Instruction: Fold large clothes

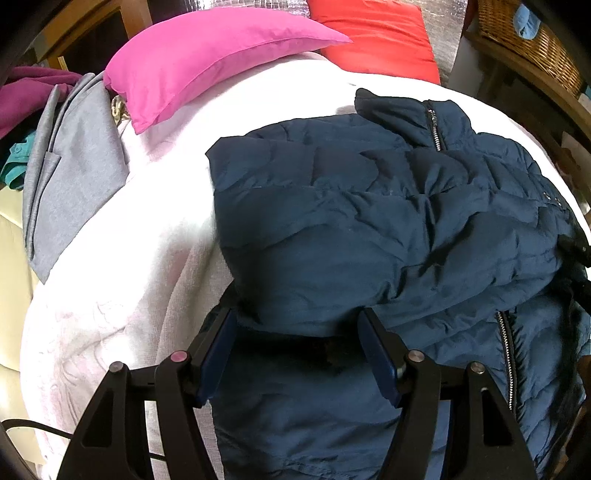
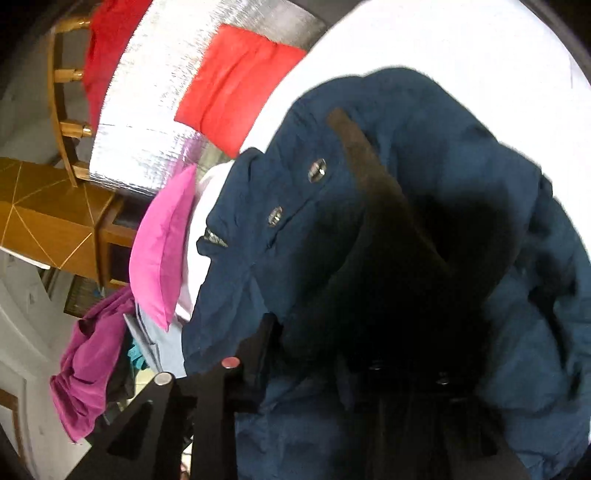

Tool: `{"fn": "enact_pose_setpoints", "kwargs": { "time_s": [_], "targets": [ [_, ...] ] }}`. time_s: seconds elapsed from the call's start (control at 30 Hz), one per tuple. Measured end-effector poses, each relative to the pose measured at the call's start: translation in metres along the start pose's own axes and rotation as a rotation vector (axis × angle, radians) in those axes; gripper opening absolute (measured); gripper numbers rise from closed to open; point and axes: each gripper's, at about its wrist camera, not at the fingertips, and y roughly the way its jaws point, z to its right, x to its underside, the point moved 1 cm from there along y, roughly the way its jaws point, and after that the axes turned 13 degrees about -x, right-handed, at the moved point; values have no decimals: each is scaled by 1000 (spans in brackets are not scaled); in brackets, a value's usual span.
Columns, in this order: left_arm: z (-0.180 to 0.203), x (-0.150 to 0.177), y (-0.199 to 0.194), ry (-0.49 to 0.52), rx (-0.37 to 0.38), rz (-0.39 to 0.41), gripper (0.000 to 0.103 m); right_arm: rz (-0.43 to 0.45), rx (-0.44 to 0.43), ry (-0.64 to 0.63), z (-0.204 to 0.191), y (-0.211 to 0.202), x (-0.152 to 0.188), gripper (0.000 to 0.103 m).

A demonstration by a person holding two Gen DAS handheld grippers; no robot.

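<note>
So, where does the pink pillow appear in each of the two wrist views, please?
Left wrist view: the pink pillow lies at the top, left of centre, on the white cover, beyond the navy jacket.
Right wrist view: the pink pillow stands on end at the left of centre, because this picture is rolled; it is just left of the navy jacket.
Shared landmark: the red pillow, next to the pink one.

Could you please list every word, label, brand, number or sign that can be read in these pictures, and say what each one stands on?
None: no readable text appears in either view.
Navy puffer jacket: its metal snaps may bear embossing, but it is too small and blurred to read.
Pink pillow, red pillow, grey garment: plain, no print.
</note>
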Motion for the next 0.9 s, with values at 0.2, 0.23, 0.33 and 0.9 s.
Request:
{"fn": "enact_pose_setpoints", "kwargs": {
  "time_s": [0.2, 0.23, 0.33, 0.9],
  "targets": [
    [-1, 2, 3, 9, 0, -12, 69, -48, 15, 2, 8, 3, 3, 31],
    [-2, 2, 2, 5, 3, -11, 69, -57, 0, 21, 8, -1, 2, 31],
    [-10, 0, -4, -23, 25, -3, 69, -68, -53, 58, 9, -16, 2, 33],
    [-19, 3, 15, -95, -1, -54, 69, 55, -49, 201, 42, -42, -20, 47]
  ]
}}
